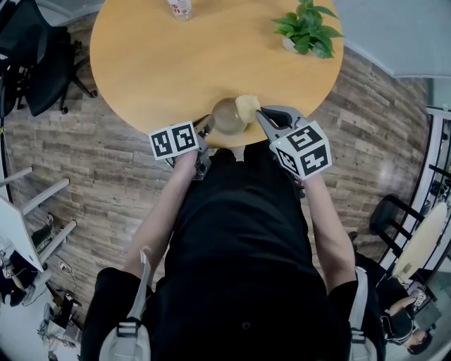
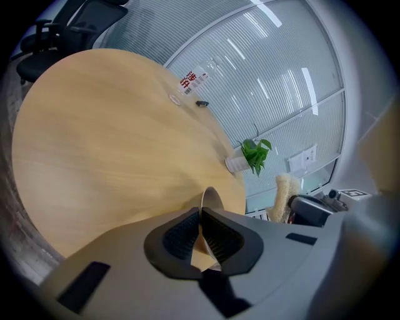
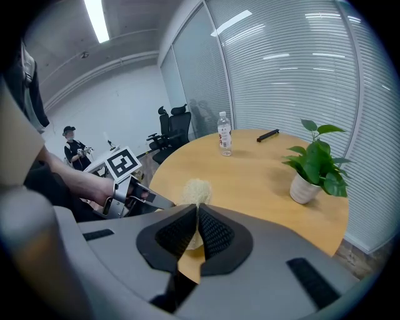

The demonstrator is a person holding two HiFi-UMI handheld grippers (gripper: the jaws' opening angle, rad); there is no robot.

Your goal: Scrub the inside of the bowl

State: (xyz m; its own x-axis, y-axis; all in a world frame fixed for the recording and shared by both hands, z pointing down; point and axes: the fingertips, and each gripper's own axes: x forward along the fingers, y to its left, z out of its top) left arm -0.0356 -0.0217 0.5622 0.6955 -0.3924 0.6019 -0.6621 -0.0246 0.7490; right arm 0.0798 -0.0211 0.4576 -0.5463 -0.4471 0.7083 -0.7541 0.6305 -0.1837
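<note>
A brownish bowl (image 1: 227, 116) sits at the near edge of the round wooden table (image 1: 162, 63). In the left gripper view the bowl (image 2: 211, 199) shows edge-on, and my left gripper (image 2: 201, 212) is shut on its rim. The left gripper (image 1: 208, 129) comes at the bowl from the near left in the head view. My right gripper (image 1: 262, 113) is shut on a pale yellow loofah sponge (image 1: 246, 106), which rests at the bowl's right rim. In the right gripper view the sponge (image 3: 195, 189) sticks up from between the jaws of the right gripper (image 3: 197, 209). The bowl's inside is hidden.
A potted plant (image 1: 306, 28) stands at the table's far right and a water bottle (image 1: 180, 8) at the far edge. A small black object (image 3: 267, 134) lies beyond the bottle. Office chairs (image 1: 35, 63) stand left of the table. The person's body is close against the table's near edge.
</note>
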